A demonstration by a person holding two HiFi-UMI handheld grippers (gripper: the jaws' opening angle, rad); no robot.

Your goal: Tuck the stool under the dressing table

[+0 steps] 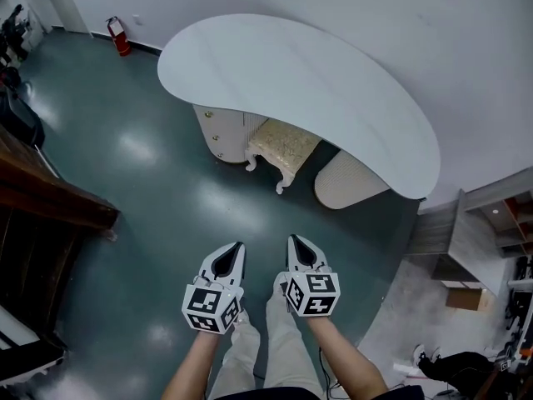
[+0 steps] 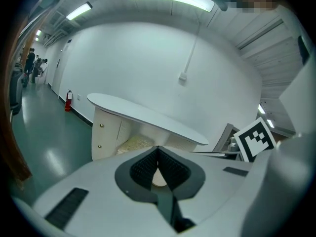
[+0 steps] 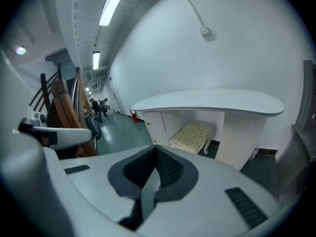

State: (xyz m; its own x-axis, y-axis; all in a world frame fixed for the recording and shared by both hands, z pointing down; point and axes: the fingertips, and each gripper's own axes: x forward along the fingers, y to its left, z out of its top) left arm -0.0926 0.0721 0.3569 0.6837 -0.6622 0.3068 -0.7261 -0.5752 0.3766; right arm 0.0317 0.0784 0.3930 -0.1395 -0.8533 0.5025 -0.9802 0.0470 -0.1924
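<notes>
The white dressing table (image 1: 300, 82) with a curved top stands against the far wall. The stool (image 1: 285, 146), with a beige cushion and white carved legs, sits partly under it, between the drawer unit (image 1: 218, 132) and the ribbed pedestal (image 1: 346, 182). My left gripper (image 1: 237, 248) and right gripper (image 1: 295, 242) hang side by side near my legs, well short of the stool, both shut on nothing. The left gripper view shows its gripper (image 2: 158, 148) pointing at the table (image 2: 143, 115) and stool (image 2: 133, 143). In the right gripper view the gripper (image 3: 156, 148) faces the stool (image 3: 191, 135).
A red fire extinguisher (image 1: 118, 36) stands by the far wall at the left. Dark wooden furniture (image 1: 42, 198) lines the left side. A grey cabinet (image 1: 466, 240) stands at the right beyond the table. Green floor (image 1: 166, 190) lies between me and the stool.
</notes>
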